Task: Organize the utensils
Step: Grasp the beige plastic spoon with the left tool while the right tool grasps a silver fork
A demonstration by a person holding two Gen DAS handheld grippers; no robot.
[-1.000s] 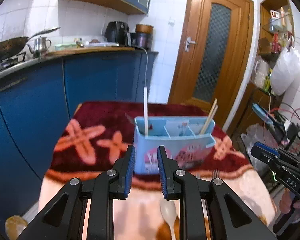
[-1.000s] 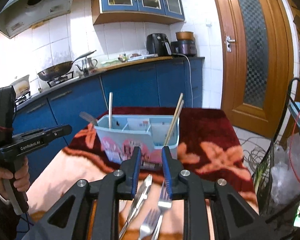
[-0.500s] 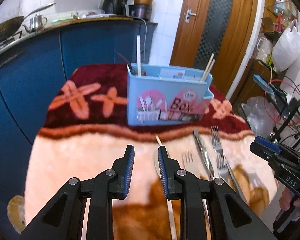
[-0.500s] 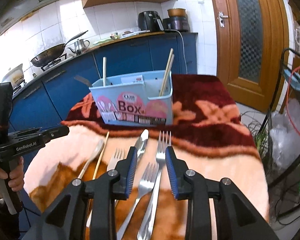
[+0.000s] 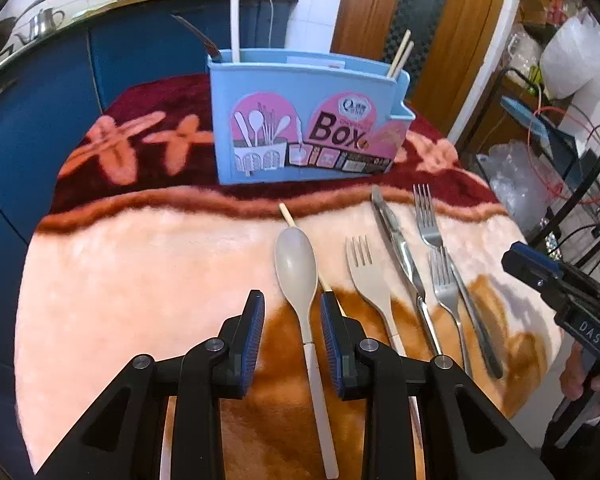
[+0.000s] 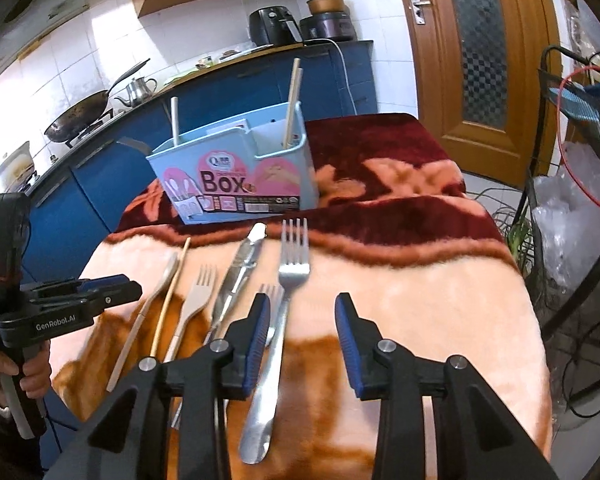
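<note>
Laid out on a plush blanket (image 5: 140, 264) over a kitchen table: a row of utensils, long axes running near to far, heads toward a blue utensil box (image 5: 308, 116) standing at the far side. From left: a pale plastic spoon (image 5: 298, 276), bowl far and handle near; a lone chopstick (image 5: 290, 216) lying just beside it and partly hidden under it; a beige fork (image 5: 370, 276), tines far; steel tongs (image 5: 396, 248), angled slightly leftward at the far tip; two steel forks at the right, a short fork (image 5: 444, 280) and a long fork (image 6: 290, 276), tines far. Already standing upright in the box: a white handle (image 5: 235, 28) and a dark utensil (image 5: 198, 36) in the left end, two chopsticks (image 5: 400, 54) leaning in the right end. Left gripper (image 5: 292, 312) held low and level over the near edge, fingers spread either side of the spoon's neck, not seen touching it. Right gripper (image 6: 300, 316) likewise low and pointing toward the box, fingers spread wide, left finger (image 6: 258, 328) just over the long fork's handle, gripping nothing. Behind the table: blue cabinets (image 6: 228, 92) and a wooden door (image 6: 472, 40).
</note>
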